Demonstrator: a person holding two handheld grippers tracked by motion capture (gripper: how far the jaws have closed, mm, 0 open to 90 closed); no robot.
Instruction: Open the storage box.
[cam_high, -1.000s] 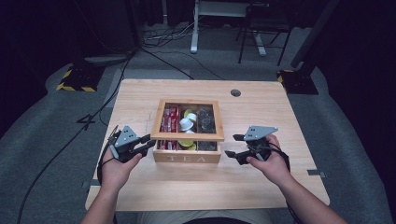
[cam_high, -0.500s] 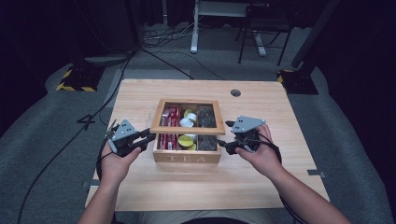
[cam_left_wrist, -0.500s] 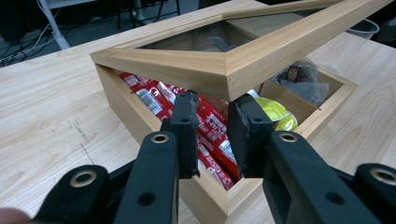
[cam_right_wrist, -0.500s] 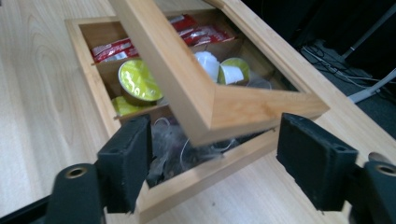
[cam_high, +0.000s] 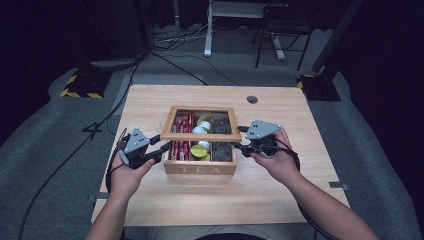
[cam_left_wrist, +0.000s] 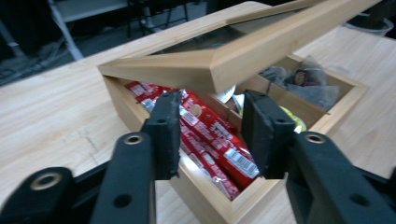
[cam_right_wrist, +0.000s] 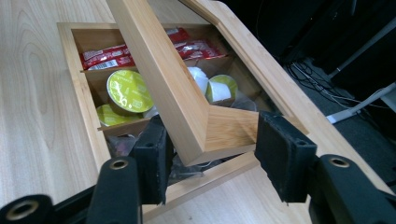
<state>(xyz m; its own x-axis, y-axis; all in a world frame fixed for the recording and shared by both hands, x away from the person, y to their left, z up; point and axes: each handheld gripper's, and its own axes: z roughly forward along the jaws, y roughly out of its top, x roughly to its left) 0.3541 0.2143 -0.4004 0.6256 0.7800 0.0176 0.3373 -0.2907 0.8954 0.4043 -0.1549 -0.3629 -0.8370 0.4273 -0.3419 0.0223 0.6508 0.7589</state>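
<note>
The tea box (cam_high: 200, 161) sits mid-desk (cam_high: 150, 100), its front marked TEA, between the two hands. Its framed glass lid (cam_high: 201, 136) is raised at the front and hangs tilted above the compartments; a second ago it lay lower on the box.

The right hand-held gripper (cam_high: 238, 146) was well off to the right of the box a second ago. It now sits at the lid's right front corner. In the right gripper view that corner (cam_right_wrist: 219, 133) lies between the jaws, which have just been closing around it. One pad (cam_right_wrist: 154, 158) touches the wood; the other stands a little clear, so the jaws are part spread, not yet clamped.

The left hand-held gripper (cam_high: 164, 147) stays at the box's left front corner, much where it was. Its jaws, pressed together a moment ago, have just been opening, and in the left gripper view they stand apart with nothing pinched. Between them show the box's wall and the red sachets (cam_left_wrist: 212, 140) in the left compartment, under the lifted lid (cam_left_wrist: 224, 65).

Yellow-green capsules (cam_right_wrist: 128, 91) fill the middle compartment, and dark tea bags (cam_left_wrist: 308, 81) lie in the right one.
</note>
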